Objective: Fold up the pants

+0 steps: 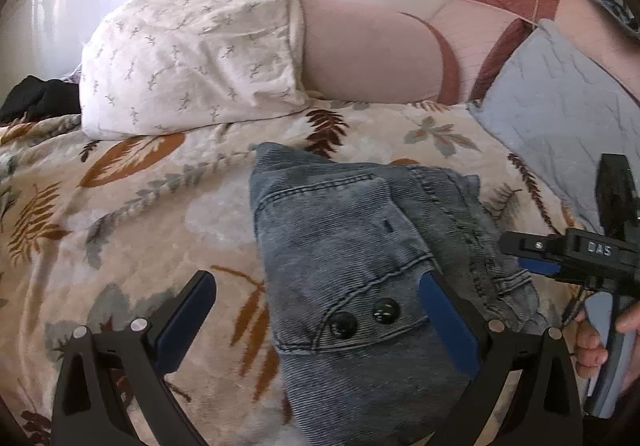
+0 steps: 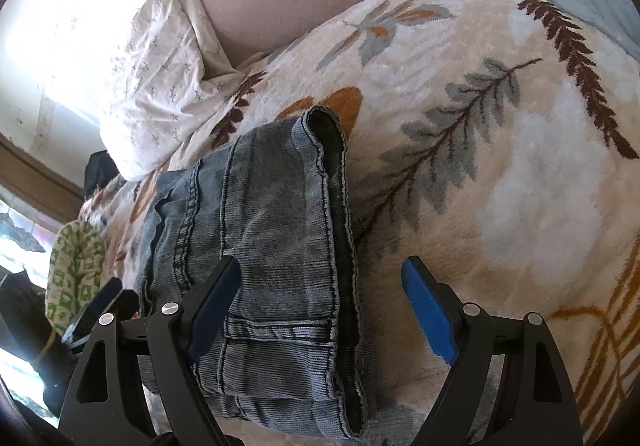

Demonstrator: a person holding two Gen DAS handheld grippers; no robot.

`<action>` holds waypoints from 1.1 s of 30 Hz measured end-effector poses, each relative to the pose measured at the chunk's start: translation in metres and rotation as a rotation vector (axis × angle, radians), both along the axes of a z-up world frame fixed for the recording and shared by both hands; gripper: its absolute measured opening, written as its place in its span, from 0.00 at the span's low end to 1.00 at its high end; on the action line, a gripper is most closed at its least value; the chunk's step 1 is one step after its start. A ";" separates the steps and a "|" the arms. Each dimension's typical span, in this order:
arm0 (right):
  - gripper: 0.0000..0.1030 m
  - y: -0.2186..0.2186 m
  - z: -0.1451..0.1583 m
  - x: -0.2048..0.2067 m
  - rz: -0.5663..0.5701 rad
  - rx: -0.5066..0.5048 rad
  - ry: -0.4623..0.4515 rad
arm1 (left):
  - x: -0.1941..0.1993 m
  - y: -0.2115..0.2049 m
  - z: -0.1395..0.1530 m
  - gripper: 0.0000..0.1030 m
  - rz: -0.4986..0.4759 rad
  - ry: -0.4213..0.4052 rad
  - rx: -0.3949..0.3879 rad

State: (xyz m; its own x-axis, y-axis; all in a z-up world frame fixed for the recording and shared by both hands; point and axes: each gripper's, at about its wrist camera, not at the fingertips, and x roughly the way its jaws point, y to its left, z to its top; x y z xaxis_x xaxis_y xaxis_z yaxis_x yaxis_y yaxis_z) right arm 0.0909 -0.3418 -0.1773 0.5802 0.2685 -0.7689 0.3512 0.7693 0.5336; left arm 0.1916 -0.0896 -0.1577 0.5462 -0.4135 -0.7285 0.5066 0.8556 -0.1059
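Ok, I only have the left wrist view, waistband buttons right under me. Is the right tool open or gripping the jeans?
Observer: Open. The right tool has its jaws apart and holds nothing, above the jeans.
Operator: Which part lies under it?
Observer: A leg hem, lying on top of the folded stack.
Operator: Anything past that side?
Observer: A green patterned cloth, off to the jeans' left in the right wrist view.

One folded pants [image 1: 352, 246], two grippers, one leaf-print blanket [image 1: 140, 205], and seemingly three pillows.
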 end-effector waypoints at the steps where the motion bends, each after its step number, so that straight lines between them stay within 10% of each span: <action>1: 0.80 -0.001 0.000 0.000 -0.004 0.004 0.000 | 0.000 -0.001 -0.001 1.00 -0.007 0.003 0.002; 10: 0.81 0.000 -0.006 0.004 0.002 0.023 0.017 | 0.009 -0.007 -0.018 1.00 -0.062 0.169 -0.090; 33: 0.89 0.017 -0.018 0.024 0.061 0.112 -0.064 | 0.005 -0.013 -0.019 0.86 -0.083 0.154 -0.133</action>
State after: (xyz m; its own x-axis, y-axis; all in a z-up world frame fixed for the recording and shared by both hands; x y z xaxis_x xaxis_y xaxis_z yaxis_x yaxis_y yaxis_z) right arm 0.1145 -0.3249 -0.1950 0.6067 0.3869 -0.6944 0.2680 0.7228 0.6369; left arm 0.1968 -0.1025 -0.1767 0.3927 -0.5503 -0.7369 0.5439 0.7851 -0.2963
